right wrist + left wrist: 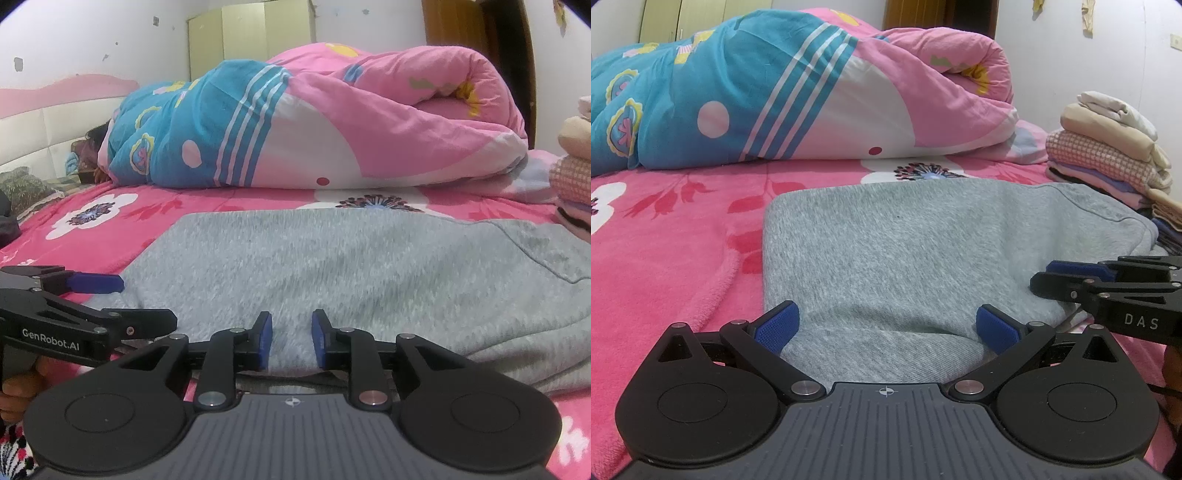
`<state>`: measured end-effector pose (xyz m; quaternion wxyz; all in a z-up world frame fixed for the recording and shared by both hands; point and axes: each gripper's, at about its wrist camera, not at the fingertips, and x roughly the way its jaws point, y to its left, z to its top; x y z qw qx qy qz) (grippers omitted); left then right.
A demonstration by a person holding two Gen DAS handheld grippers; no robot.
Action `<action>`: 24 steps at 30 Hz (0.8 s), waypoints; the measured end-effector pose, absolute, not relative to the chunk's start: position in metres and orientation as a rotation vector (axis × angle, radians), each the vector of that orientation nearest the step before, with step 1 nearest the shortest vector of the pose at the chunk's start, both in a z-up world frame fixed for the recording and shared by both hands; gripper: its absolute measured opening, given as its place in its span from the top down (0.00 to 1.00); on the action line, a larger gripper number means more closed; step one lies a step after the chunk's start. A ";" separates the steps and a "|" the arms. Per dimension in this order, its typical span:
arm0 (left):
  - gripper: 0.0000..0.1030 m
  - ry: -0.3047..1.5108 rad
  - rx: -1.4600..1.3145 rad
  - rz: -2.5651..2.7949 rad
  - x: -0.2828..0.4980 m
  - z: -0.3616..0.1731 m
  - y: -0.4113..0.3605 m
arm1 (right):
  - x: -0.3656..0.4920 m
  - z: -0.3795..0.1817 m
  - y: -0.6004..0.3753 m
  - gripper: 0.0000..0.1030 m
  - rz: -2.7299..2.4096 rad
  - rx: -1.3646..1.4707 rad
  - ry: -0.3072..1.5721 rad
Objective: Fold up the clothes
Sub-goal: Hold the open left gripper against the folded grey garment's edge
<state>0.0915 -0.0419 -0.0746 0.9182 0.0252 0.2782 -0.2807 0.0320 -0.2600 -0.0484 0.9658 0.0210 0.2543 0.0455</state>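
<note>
A grey fleece garment [923, 240] [369, 266] lies folded flat on the pink flowered bed cover [665, 240]. My left gripper [888, 326] is open wide at the garment's near left edge, its blue pads [779, 325] either side of a raised fold and clear of it. In the right wrist view it [147, 301] shows from the side, at the garment's left edge. My right gripper [291, 339] is at the near edge with its pads close together and grey cloth filling the narrow gap. It [1052, 277] also shows at the right of the left wrist view.
A rolled pink and blue duvet [812, 92] [332, 122] lies across the bed behind the garment, with a person's head [92, 147] at its left end. A stack of folded clothes [1108, 155] [572, 177] stands at the far right. A hand [18, 391] holds the left gripper.
</note>
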 end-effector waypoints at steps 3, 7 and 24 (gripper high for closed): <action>0.00 0.572 0.051 -0.578 0.092 -0.075 -0.042 | 0.032 -0.049 -0.262 0.75 0.096 0.059 0.517; 0.00 0.572 0.050 -0.579 0.092 -0.075 -0.041 | 0.032 -0.050 -0.265 0.75 0.103 0.084 0.519; 0.00 0.570 0.045 -0.581 0.092 -0.075 -0.040 | 0.030 -0.051 -0.261 0.74 0.095 0.085 0.512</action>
